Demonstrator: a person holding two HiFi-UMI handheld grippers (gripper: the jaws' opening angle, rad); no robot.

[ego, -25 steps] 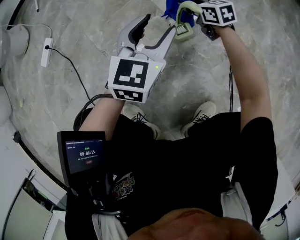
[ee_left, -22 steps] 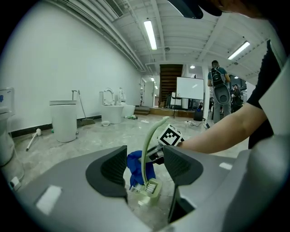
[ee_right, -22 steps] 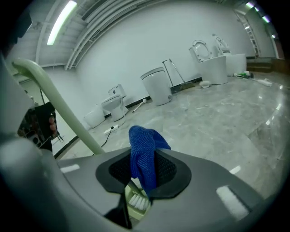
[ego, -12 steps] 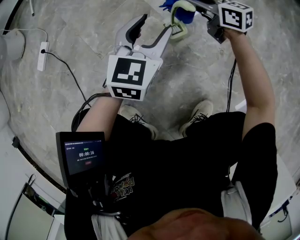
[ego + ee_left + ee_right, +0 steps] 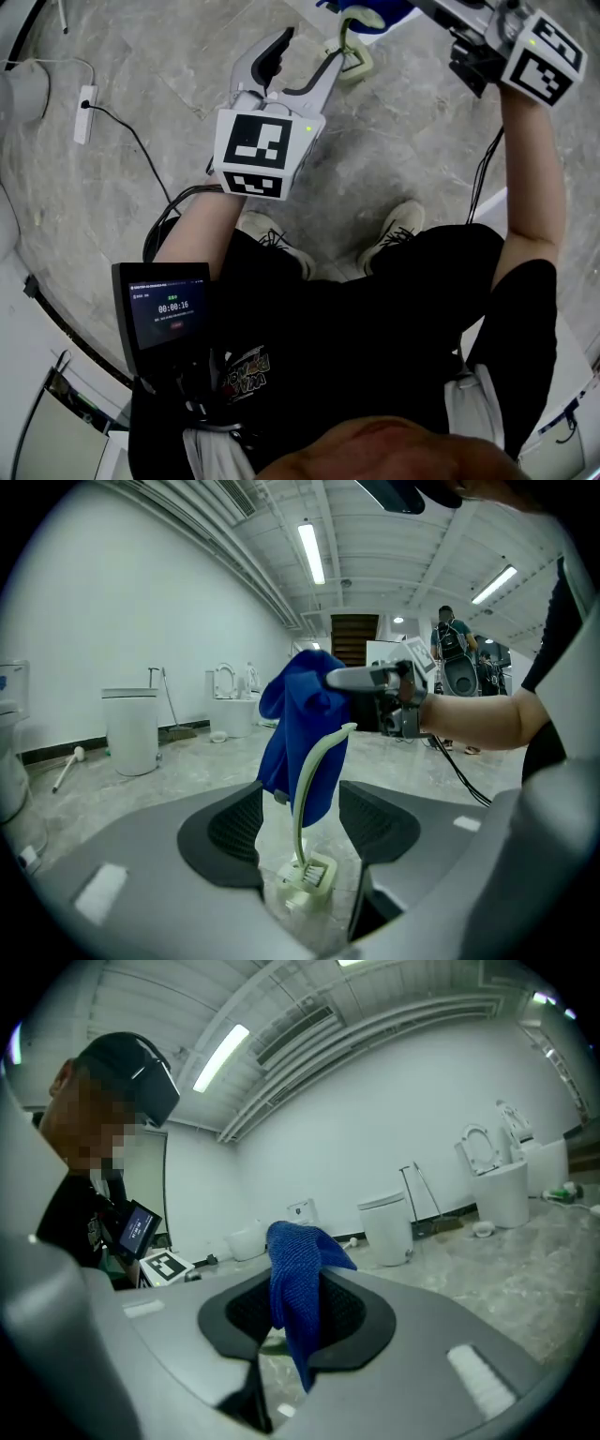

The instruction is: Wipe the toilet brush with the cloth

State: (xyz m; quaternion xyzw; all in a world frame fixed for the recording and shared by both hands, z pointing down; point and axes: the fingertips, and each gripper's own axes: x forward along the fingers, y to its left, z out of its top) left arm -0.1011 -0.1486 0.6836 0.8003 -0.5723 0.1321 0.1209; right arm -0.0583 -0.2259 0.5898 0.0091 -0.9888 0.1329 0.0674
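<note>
**Cloth held high beside upright brush**

The cloth (image 5: pixel 295 1307) is pinched between the pressed-in jaws of the right gripper (image 5: pixel 300 1324) and hangs down from them in a loose blue fold. The jaws of the left gripper (image 5: pixel 305 58) are spread wide, and nothing is gripped by them.

The brush (image 5: pixel 354 62) appears to stand on the floor (image 5: pixel 141 56), out ahead of the shoes (image 5: pixel 398 234) and just past the tip of the left gripper's right-hand jaw. Its long axis is upright: the bristled head is at the bottom, and the pale curved handle (image 5: pixel 314 771) rises from it. Seen along the left gripper, the cloth hangs behind the handle's upper part; whether they touch cannot be told.

The handle's top is nearer the right gripper and the head is nearer the left. A downward stroke of the cloth along the handle is judged to be what the wipe needs next.

Against the earlier frames, the right gripper is seen higher and further right in the head view, with its cube (image 5: pixel 544 61) near the top right corner. The left gripper and the brush are found where they were.
</note>
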